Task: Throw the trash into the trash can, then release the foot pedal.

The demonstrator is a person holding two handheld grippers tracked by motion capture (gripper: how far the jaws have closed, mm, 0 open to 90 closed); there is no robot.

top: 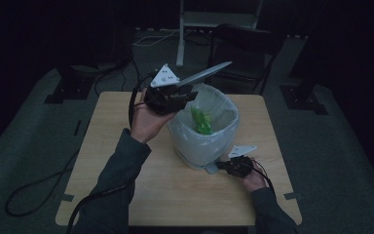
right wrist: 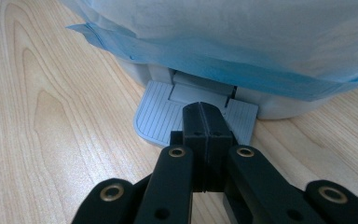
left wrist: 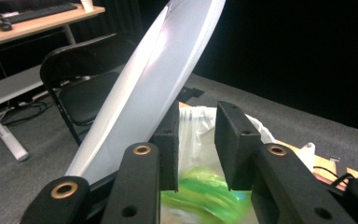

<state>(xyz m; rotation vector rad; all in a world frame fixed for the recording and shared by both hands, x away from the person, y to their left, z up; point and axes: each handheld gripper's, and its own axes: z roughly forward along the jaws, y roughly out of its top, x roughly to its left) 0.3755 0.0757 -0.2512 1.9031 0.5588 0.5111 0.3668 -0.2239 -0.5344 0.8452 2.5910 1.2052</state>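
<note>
a: pedal bin (top: 202,146) — it's standing in the middle of the wooden table (top: 121,122), lid (top: 205,73) tipped up and back, white liner bag (top: 224,105) folded over the rim. where are you with it?

b: i've got my right gripper (top: 222,166) down low at the front of the bin's base. in the right gripper view my two black jaws are pressed flat together, nothing between them, and their tips sit on the ribbed grey foot pedal (right wrist: 161,116). the pedal pokes out from under the blue-white bag, right on the table top.

a: and the other hand?

b: my left gripper (top: 187,95) is up at the rim on the left side of the bin, beside the raised lid. in the left gripper view my jaws stand apart with a clear gap, gripping nothing. the lid (left wrist: 158,84) rises as a pale slanted slab just to the left of my left jaw, close against it; i can't tell whether it touches.

a: anything inside the bin?

b: yes, a green thing (top: 201,122) lies in the bag. from the high view it's bright green and crumpled-looking; in the left gripper view it shows below my jaws (left wrist: 200,191), blurred, so i can't say what it is.

a: and around you?

b: a black folding chair (top: 243,48) stands on the floor beyond the table's far edge, well apart from the bin.
</note>
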